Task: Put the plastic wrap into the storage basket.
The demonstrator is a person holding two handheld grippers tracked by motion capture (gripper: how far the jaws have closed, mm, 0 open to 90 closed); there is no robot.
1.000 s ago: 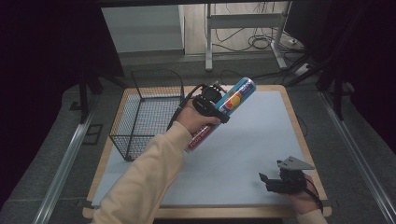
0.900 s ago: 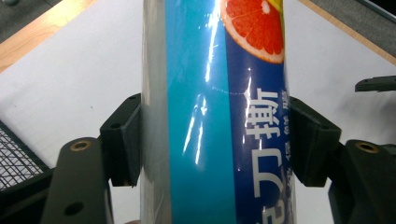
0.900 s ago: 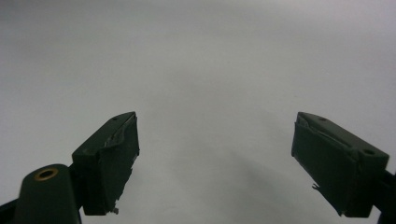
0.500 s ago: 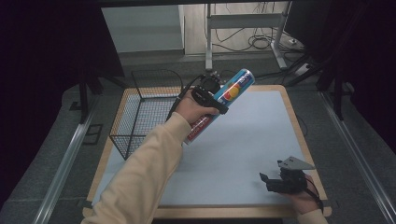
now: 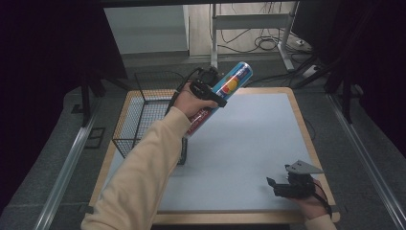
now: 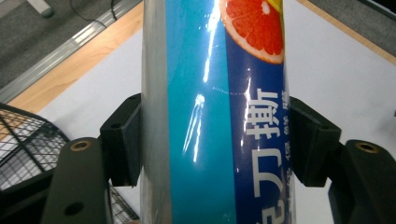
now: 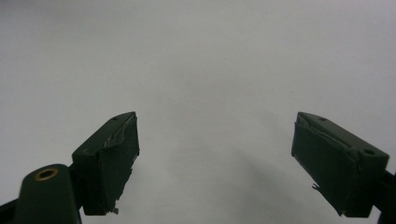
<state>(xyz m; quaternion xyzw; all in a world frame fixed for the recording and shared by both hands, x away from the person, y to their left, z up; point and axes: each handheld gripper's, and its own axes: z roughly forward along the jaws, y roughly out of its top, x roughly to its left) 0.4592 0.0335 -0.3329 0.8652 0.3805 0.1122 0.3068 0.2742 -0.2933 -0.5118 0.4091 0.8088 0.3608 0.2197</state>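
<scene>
A long blue cylindrical can [image 5: 235, 77] printed with a grapefruit slice and with a red lower end is held tilted in the air above the table's far left part. My left gripper [image 5: 216, 94] is shut on it. In the left gripper view the can [image 6: 210, 93] runs upright between the two black pads [image 6: 122, 142], which press on both its sides. My right gripper [image 5: 275, 186] rests low near the table's front right corner. Its fingers [image 7: 109, 158] stand wide apart over bare mat, and the right gripper [image 7: 215, 156] is open with nothing between them.
A black wire basket [image 5: 128, 120] with an orange rim stands on the left side of the table, just left of the lifted can. A pale blue mat [image 5: 258, 134] covers the wooden table [image 5: 306, 134]. Metal rails run along both sides on the floor.
My left hand has carried the can a little leftward and higher, nearer the basket's far corner. The right gripper has stayed put.
</scene>
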